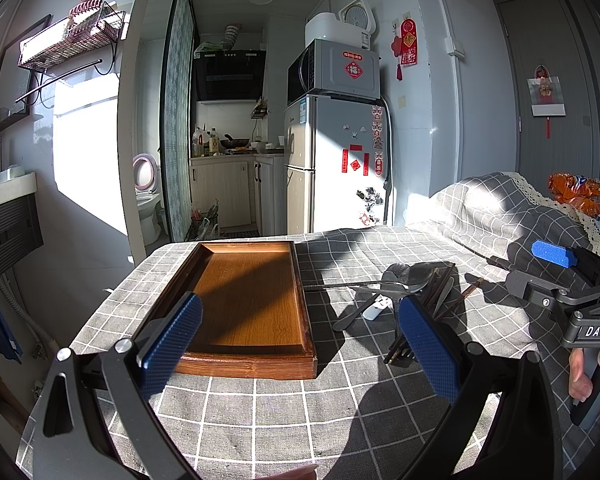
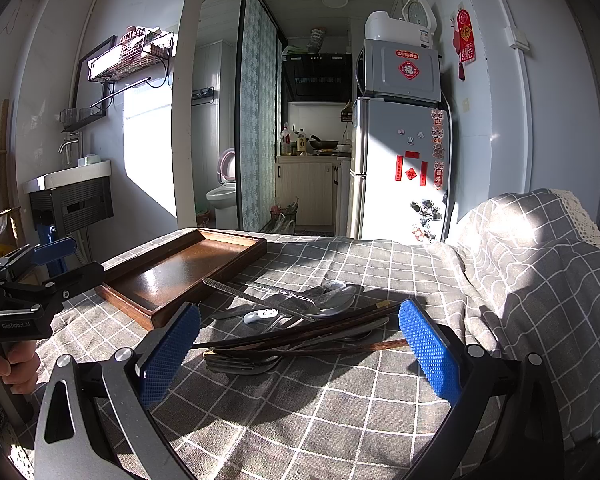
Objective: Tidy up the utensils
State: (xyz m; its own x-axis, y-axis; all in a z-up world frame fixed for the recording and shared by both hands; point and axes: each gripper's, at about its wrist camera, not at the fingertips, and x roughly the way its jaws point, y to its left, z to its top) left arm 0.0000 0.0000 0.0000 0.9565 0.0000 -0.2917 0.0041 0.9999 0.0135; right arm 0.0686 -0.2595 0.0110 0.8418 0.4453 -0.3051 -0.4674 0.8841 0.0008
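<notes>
An empty wooden tray (image 1: 248, 304) lies on the grey checked tablecloth; it also shows in the right wrist view (image 2: 172, 272) at the left. Right of it lies a pile of utensils (image 2: 300, 328): dark chopsticks (image 2: 308, 334), forks (image 2: 244, 364), metal spoons (image 2: 332, 300), a long serrated knife (image 2: 256, 296) and a small white piece (image 2: 260, 315). The pile also shows in the left wrist view (image 1: 412, 288). My left gripper (image 1: 300, 340) is open above the tray's near end. My right gripper (image 2: 300, 348) is open, just short of the pile.
A cloth-covered mound (image 2: 540, 272) rises at the right of the table. An orange packet (image 1: 576, 192) lies beyond it. The table's far edge faces a fridge (image 2: 400, 168) and a kitchen. A sink (image 2: 68, 176) is at the left.
</notes>
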